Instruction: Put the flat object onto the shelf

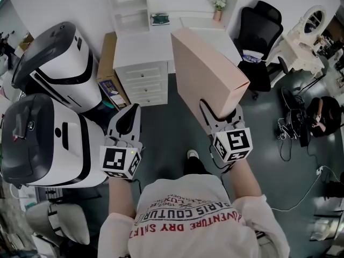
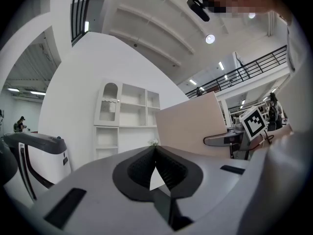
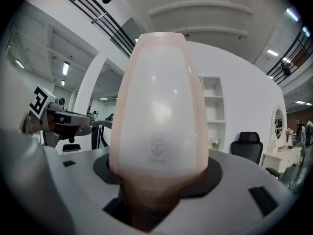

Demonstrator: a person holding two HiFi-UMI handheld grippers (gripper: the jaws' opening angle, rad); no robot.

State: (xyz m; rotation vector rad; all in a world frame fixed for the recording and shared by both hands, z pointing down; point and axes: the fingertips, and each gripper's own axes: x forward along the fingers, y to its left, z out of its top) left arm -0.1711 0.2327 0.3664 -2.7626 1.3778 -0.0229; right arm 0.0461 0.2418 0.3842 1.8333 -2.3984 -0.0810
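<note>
So the flat pink box (image 1: 207,74) was up in the air, short of the shelf (image 1: 129,7) and off to its right in the head view. It touched nothing but the right tongs (image 1: 217,117), which pinched it by its near end only. The whole length stuck out towards the shelf, tilted on edge. The left tongs (image 2: 155,150) were pressed together with nothing in them, hanging lower and well short of the shelf, so no help there.

Stuff I'd worry about from here:

- One-end grip on a long box means loads of leverage. Any quick swing towards the shelf and I reckon it pivots in the pads or slides out.
- The far corner gets to the shelf first. It could clip an upright or a board edge, and that knock could twist the box loose.
- There's a little potted plant (image 1: 217,5) just right of the shelf, right on the box's side. A sloppy approach could take it out.
- On edge like that it might not sit flat, so it probably needs rolling level first.
</note>
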